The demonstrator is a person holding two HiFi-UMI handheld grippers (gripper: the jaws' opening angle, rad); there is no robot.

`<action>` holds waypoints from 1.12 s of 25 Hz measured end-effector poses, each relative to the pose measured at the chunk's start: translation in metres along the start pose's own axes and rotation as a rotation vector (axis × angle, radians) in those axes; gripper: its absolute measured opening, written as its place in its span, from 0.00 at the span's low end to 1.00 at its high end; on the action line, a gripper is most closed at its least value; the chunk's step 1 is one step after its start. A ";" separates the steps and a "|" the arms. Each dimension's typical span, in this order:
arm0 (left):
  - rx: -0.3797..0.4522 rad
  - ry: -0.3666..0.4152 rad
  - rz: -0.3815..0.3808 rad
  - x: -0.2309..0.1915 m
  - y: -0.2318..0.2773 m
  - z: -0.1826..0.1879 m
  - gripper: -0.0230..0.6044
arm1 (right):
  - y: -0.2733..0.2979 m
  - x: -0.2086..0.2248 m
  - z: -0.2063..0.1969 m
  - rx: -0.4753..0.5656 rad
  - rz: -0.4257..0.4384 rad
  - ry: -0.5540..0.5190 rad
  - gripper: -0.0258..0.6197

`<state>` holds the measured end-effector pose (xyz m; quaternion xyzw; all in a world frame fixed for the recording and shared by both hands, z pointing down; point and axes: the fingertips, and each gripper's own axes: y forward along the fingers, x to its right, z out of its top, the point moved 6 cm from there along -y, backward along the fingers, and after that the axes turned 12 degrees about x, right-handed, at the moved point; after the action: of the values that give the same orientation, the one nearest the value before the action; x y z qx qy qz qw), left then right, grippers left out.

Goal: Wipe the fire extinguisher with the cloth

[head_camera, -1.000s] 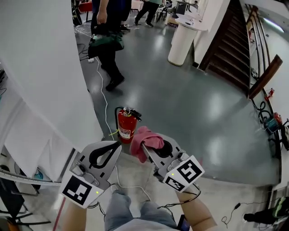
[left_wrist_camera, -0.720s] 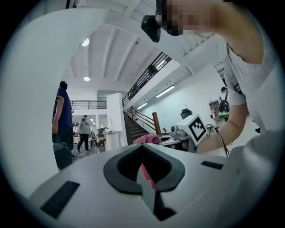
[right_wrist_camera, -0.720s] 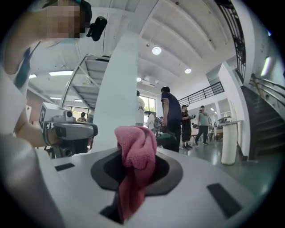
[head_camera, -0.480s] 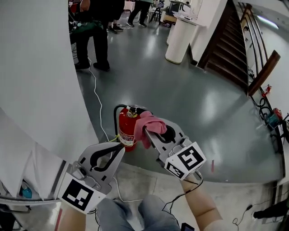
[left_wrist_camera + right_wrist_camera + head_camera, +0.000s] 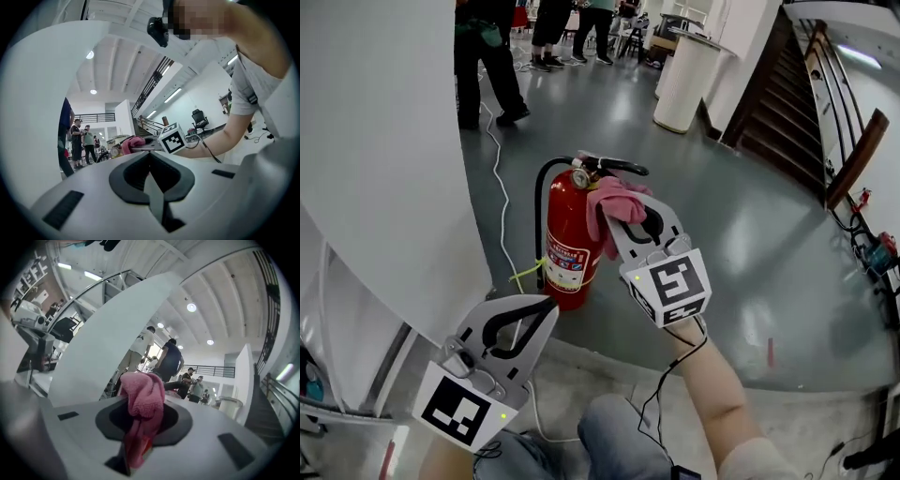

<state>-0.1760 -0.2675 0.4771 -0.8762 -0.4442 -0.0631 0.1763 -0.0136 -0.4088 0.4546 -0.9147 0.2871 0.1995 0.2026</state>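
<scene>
A red fire extinguisher with a black hose and handle stands upright on the grey floor beside a white curved wall. My right gripper is shut on a pink cloth, and the cloth lies against the extinguisher's upper right side near the gauge. In the right gripper view the pink cloth hangs out from between the closed jaws. My left gripper is shut and holds nothing, low and in front of the extinguisher's base. The left gripper view shows the pink cloth and the right gripper's marker cube ahead.
A white curved wall runs along the left. A white cable trails on the floor by the extinguisher. People stand at the back. A white round pillar and a dark staircase are at the back right.
The view has closed in on the extinguisher. My right gripper has carried the pink cloth up from the extinguisher's lower side to its top. The left gripper stays low.
</scene>
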 end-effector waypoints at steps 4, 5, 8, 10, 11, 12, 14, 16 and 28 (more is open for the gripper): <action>0.008 -0.027 0.035 0.015 -0.013 -0.028 0.05 | 0.003 -0.023 -0.023 0.059 -0.013 -0.162 0.17; 0.012 -0.026 0.040 0.018 -0.014 -0.034 0.05 | 0.002 -0.027 -0.026 0.086 -0.024 -0.181 0.17; 0.002 -0.001 0.043 0.027 -0.012 -0.046 0.05 | -0.007 -0.032 -0.035 0.149 -0.044 -0.161 0.17; -0.017 0.007 0.042 0.032 -0.011 -0.051 0.05 | -0.014 -0.038 -0.044 0.153 -0.034 -0.142 0.17; -0.022 0.006 0.042 0.034 -0.010 -0.053 0.05 | -0.017 -0.043 -0.051 0.135 -0.015 -0.144 0.16; -0.025 0.006 0.042 0.035 -0.009 -0.054 0.05 | -0.021 -0.050 -0.061 0.108 0.010 -0.146 0.16; -0.032 0.010 0.044 0.037 -0.007 -0.056 0.05 | -0.028 -0.068 -0.087 0.045 0.055 -0.149 0.16; -0.038 0.020 0.046 0.038 -0.006 -0.057 0.05 | -0.036 -0.088 -0.115 -0.009 0.090 -0.146 0.16; -0.075 0.041 0.064 0.047 -0.005 -0.064 0.05 | -0.050 -0.142 -0.192 -0.222 0.310 -0.224 0.16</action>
<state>-0.1492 -0.2525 0.5509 -0.8944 -0.4096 -0.0919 0.1540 -0.0424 -0.4010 0.6962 -0.8485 0.3763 0.3589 0.0984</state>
